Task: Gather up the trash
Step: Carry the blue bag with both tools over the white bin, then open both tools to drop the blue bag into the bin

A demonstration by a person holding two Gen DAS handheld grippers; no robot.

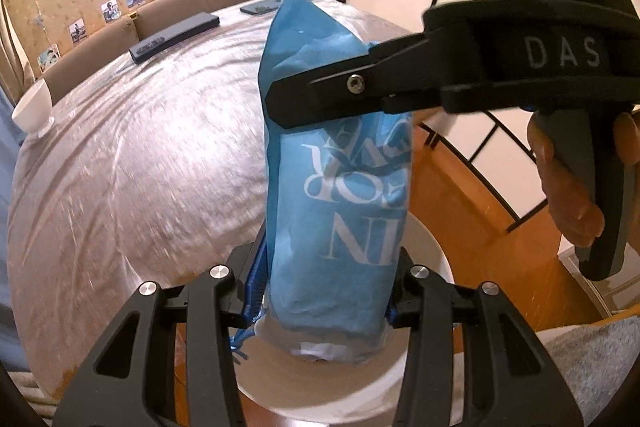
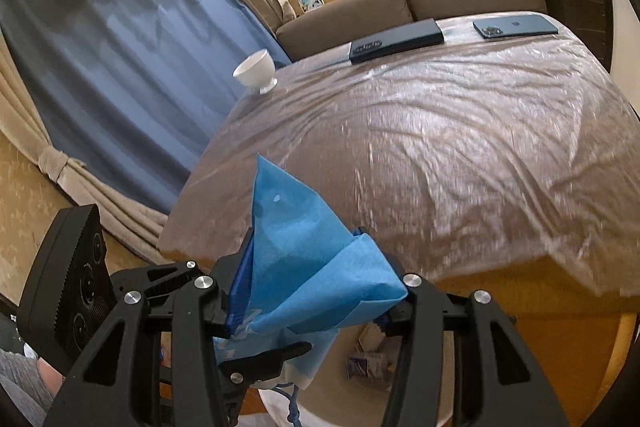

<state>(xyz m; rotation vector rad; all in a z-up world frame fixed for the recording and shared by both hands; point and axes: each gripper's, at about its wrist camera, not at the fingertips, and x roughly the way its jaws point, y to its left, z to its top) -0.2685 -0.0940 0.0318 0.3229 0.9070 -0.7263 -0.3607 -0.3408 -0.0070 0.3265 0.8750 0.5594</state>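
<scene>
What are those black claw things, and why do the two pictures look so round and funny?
They are grabbers that a person squeezes by hand. Each one carries a camera with a round, bulgy lens, so you get one picture from each. The left gripper and the right gripper both pinch one blue bag and hold it over a white bin. Behind is a table under shiny plastic, with a white cup, a remote and a phone on it.

Bare table (image 2: 460, 155) beyond cup (image 2: 256, 73)
</scene>
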